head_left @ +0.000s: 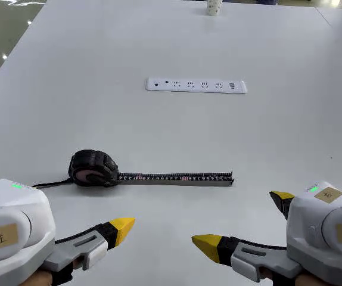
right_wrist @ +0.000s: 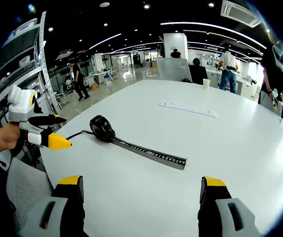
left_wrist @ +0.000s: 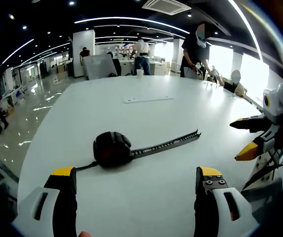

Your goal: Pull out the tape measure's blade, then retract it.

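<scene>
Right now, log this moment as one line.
left claw open, empty | right claw open, empty | tape measure on table | blade out, lying flat, not held

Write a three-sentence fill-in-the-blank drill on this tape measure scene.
The blade of the tape measure is pulled ___.
The left tool and the right tool both stand ___, holding nothing.
The power strip is coloured ___.
Missing words: out, open, white.
</scene>
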`<state>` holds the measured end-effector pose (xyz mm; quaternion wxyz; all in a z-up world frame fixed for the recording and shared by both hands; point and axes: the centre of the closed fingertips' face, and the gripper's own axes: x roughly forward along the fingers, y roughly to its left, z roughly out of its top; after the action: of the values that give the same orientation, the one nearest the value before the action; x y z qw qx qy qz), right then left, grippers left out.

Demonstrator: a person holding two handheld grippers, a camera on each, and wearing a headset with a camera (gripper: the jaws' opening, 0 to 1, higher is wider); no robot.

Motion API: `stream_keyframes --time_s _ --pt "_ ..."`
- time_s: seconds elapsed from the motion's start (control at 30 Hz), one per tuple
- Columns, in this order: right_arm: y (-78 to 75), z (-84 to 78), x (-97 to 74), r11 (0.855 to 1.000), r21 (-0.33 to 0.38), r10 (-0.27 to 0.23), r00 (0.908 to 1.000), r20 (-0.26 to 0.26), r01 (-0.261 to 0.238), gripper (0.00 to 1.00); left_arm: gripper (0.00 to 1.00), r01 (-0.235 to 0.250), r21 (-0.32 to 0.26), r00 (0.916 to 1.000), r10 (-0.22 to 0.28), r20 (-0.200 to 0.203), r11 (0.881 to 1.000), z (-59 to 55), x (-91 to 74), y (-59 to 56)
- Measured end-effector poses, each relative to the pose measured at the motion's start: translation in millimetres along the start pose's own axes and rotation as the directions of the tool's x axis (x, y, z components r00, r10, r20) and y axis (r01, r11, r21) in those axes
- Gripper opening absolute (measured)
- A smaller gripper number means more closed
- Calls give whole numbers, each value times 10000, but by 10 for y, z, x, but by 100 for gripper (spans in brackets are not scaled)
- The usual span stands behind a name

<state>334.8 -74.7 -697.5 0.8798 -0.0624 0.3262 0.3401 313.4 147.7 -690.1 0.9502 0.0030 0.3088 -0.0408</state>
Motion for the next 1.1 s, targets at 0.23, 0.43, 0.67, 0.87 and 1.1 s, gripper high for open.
stream_keyframes --time_s 0.23,0.43,0.67,0.87,1.1 --pt "-9 6 40 9995 -151 269 9995 -140 -271 98 99 -44 -150 9999 43 -92 9999 -40 57 -14" --pt "-49 46 106 9979 -452 444 9984 -342 -459 98 99 -162 -241 9998 159 -95 9996 -28 101 14" --pt "-118 22 167 9924 -975 672 9946 -785 -747 96 98 -222 -312 9997 218 -101 9993 5 179 54" --pt "-208 -21 190 9854 -1356 889 9902 -1079 -1032 92 96 -277 -381 9996 274 -87 9989 37 262 87" --pt "-247 -76 224 9711 -1706 1399 9773 -1588 -1667 88 97 -343 -473 9993 336 -139 9983 58 359 147"
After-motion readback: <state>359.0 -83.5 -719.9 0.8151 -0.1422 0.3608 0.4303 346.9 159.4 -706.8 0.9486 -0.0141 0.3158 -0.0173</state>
